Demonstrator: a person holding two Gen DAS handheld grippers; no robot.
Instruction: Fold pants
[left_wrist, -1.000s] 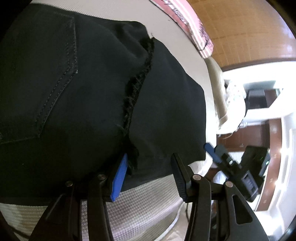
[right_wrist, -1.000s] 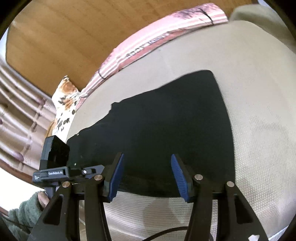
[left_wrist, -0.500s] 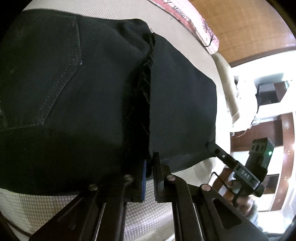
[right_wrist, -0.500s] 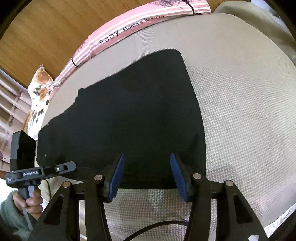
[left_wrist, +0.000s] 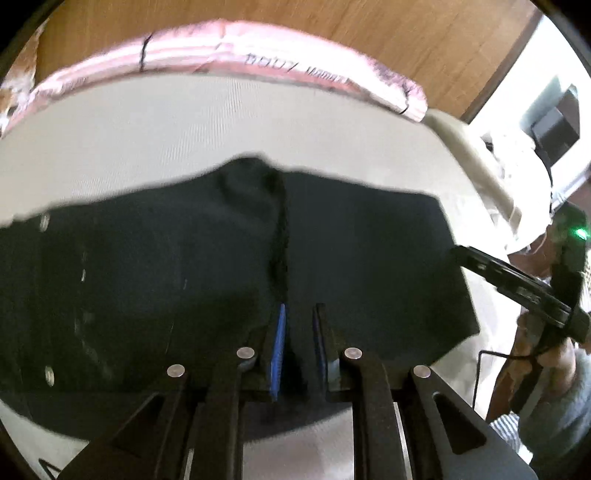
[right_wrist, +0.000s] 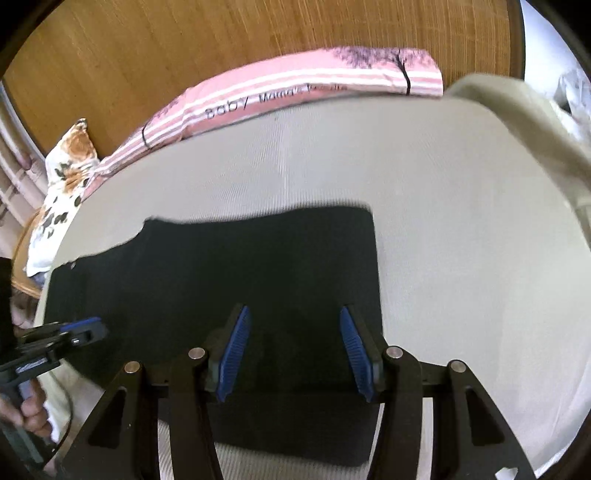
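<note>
Pants are lifting at the near edge: the left gripper, open a second ago, is now pinching them while the right gripper is hovering open.

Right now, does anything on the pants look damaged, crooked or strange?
Yes. A rough, frayed-looking seam runs down the middle of the black pants, ending where the left gripper pinches the near edge. The fabric bunches at the seam's far end, so the far edge is uneven. The right gripper is open over the cloth.
</note>
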